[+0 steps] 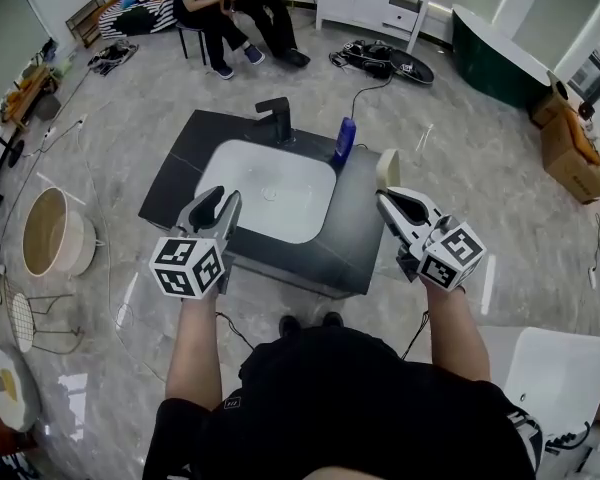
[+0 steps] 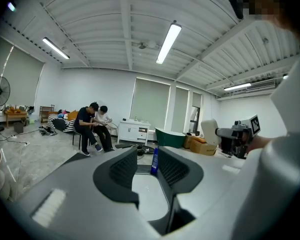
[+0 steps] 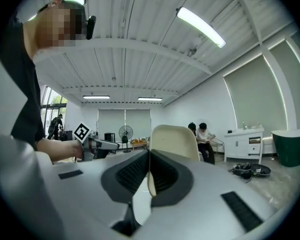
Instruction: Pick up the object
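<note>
Object [image 1: 387, 168], perhaps plastic, pinched in right gripper [image 1: 384, 198].

Cream object [image 1: 387, 168] pinched in the right tool [image 1: 385, 200]
A thin, flat, cream-coloured piece with rounded top corners. It stands upright, its lower edge clamped between the tool's closed jaws, held in the air over the right side of the dark table [image 1: 352, 246].

Right claw [image 1: 384, 197] grips cream object [image 1: 387, 167]; left claw [image 1: 221, 201] above white basin [image 1: 280, 213].
</note>
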